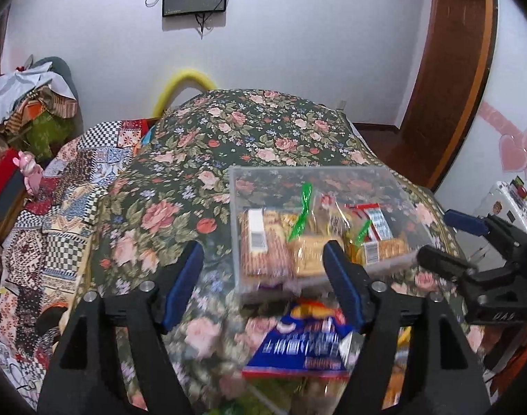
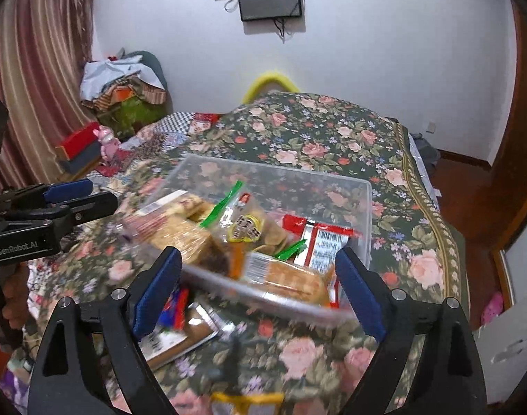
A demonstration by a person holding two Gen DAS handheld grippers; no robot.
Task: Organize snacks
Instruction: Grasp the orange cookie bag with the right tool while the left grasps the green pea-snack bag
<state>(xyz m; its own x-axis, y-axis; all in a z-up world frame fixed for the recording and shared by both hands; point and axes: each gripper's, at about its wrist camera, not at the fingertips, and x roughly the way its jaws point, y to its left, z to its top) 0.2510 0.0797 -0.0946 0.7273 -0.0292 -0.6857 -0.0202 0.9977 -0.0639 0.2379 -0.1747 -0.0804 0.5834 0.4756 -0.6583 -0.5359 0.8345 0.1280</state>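
the clear rectangular plastic bin sits on the dark floral tablecloth, already holding several clear-wrapped packs of pale crackers and a red-and-white foil sachet. what looks to be left to sort is the loose stuff on the near side of the bin: a blue-and-red snack bag lying just below and between the tips of the left gripper, and a flat brown-and-silver packet beside a small red-and-blue wrapper, low and toward the left finger of the right gripper. both sets of tongs stand wide apart with nothing pressed between the blue pads; no item is held. the coming move, i judge, turns on this: the blue bag lies nearer the left hand, its long side running roughly across the picture, so the fingers would straddle its shorter span by dropping forward and down, while the bin waits just beyond it. the right gripper is nearer the brown packet, which lies slanted across the cloth. much is hard to read: the near rim of the bin and the loose packs are smeared by motion blur, the blue bag's lower edge is cut off by the fingers, a yellow-edged item at the bottom of the right view is too blurred to name, and the printing is illegible.
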